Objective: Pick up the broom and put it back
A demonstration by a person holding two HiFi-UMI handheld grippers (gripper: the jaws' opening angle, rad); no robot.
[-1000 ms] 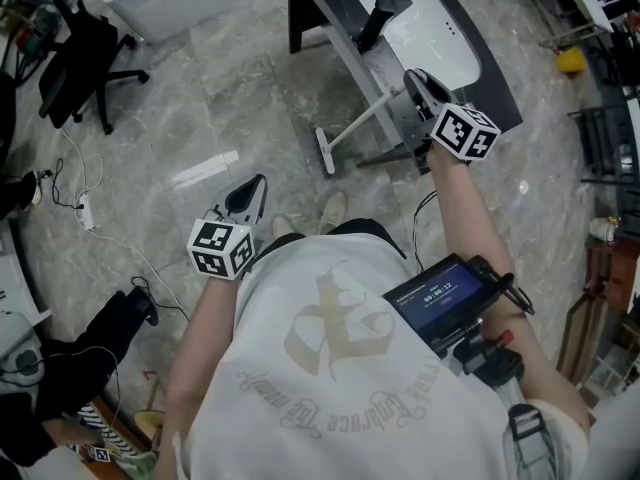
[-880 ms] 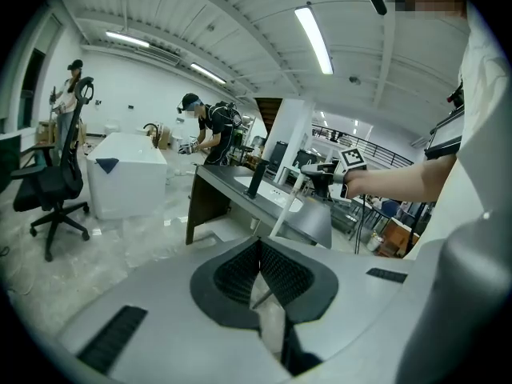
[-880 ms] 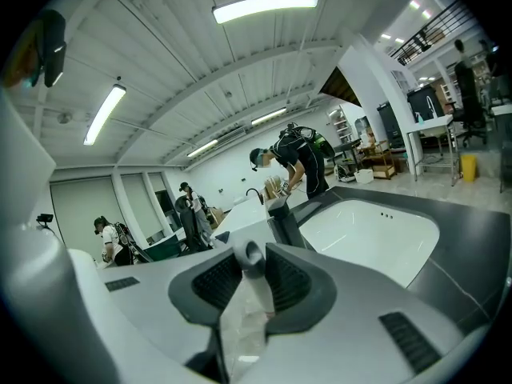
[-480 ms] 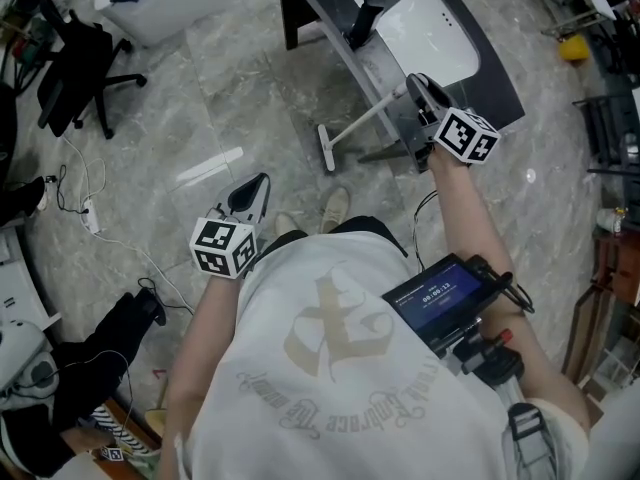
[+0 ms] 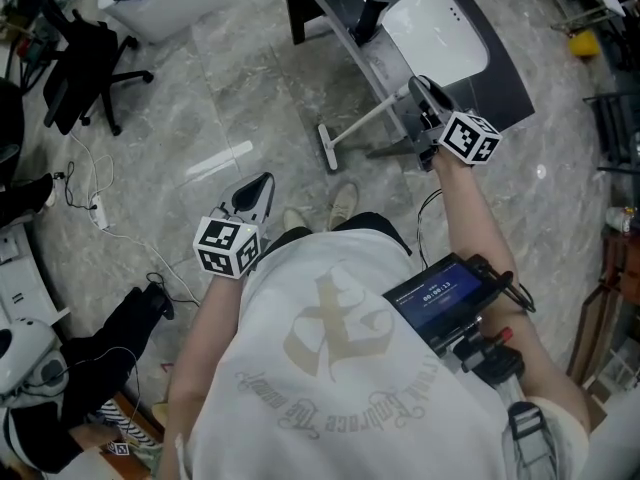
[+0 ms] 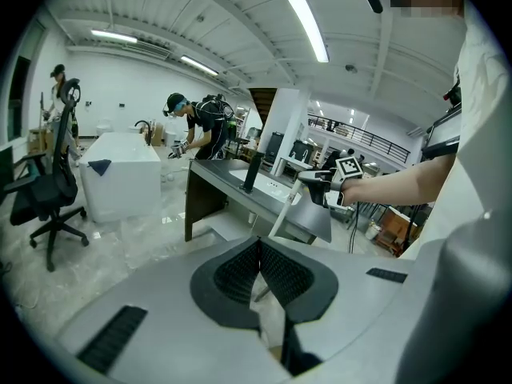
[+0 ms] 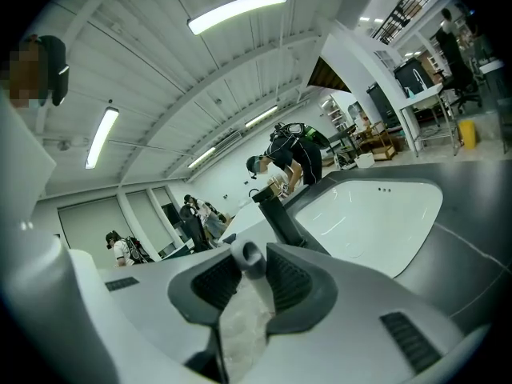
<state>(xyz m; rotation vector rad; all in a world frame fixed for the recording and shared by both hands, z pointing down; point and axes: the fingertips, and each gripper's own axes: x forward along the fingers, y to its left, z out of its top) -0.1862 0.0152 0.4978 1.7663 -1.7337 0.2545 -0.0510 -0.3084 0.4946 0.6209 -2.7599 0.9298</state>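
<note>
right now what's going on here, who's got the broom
A person holds a gripper in each hand. The right gripper is shut on the top end of the broom, which slants down to its head at the floor beside the sink counter. The left gripper is shut with nothing in it, off to the side.

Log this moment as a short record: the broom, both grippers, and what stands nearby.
object: broom, handle slanted, its head down at the floor
right: right gripper shut on the top of the broom's handle
left: left gripper shut, empty, apart from the broom
nearby: dark counter with white sink and black faucet
</note>
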